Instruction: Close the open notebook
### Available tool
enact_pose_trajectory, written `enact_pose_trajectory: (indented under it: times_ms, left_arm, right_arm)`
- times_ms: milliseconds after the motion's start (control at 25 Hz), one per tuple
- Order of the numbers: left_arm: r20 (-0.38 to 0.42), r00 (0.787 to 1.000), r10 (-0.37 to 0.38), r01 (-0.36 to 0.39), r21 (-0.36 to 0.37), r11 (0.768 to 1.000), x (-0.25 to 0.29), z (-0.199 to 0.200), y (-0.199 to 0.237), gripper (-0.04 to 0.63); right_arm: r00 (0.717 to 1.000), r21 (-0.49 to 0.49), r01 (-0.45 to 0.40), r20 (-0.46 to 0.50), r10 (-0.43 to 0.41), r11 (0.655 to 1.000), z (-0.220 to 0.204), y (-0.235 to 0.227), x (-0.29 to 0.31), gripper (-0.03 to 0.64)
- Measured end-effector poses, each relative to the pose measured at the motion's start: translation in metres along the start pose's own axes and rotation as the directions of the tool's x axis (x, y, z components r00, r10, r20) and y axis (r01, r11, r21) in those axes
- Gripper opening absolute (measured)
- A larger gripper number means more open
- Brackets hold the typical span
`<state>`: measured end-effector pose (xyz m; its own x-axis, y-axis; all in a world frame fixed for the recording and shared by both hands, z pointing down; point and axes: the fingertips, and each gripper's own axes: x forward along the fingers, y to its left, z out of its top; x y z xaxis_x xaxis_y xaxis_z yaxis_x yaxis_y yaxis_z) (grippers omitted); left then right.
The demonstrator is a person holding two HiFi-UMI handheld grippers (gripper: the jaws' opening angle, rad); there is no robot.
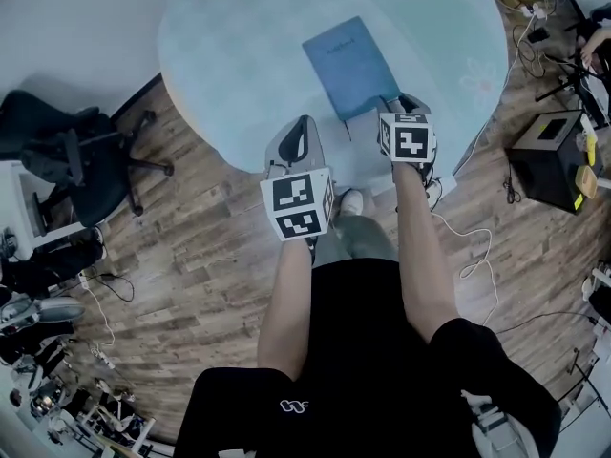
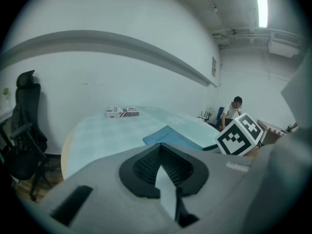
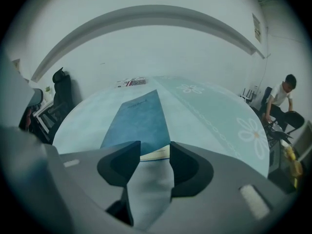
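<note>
Head view: blue notebook [image 1: 351, 65] lies closed on table [image 1: 239, 55] | R gripper [image 3: 155, 150] jaws apart, notebook's near edge btwn tips | L gripper [image 2: 161, 147] jaws together, empty.

Blue notebook [image 1: 349, 65], pale teal flowered table [image 1: 239, 74], black chair [image 1: 57, 151]

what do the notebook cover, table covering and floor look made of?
Notebook cover: blue and matte, likely card or leatherette. It shows no glare, and a cream paper edge shows beneath it.
Table covering: pale teal with printed daisies and a faint check, probably vinyl or cloth.
Floor: wood-look planks with grain and staggered seams, either laminate or real wood.
</note>
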<state>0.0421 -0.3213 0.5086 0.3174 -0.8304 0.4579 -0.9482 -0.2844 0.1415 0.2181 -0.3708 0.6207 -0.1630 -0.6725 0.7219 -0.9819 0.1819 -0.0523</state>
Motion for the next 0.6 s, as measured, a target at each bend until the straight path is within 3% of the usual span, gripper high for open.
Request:
enact_pose_trajectory:
  times_ms: [120, 280, 600]
  left_arm:
    - [0.021, 1.000, -0.015, 0.015, 0.011, 1.000, 0.002, 0.013, -0.010, 0.003]
    - [0.070, 0.997, -0.040, 0.038, 0.033, 0.999, 0.004, 0.037, -0.025, 0.003]
    - [0.183, 0.981, -0.058, 0.046, 0.070, 0.996, -0.005, 0.092, -0.045, 0.003]
  right_arm:
    - [0.998, 0.050, 0.034, 0.050, -0.036, 0.998, 0.016, -0.012, -0.021, 0.207]
    - [0.976, 0.053, 0.027, 0.214, -0.038, 0.998, 0.054, -0.024, -0.058, 0.204]
    - [0.872, -0.066, -0.060, 0.482, 0.085, 0.996, 0.122, -0.010, -0.124, 0.035]
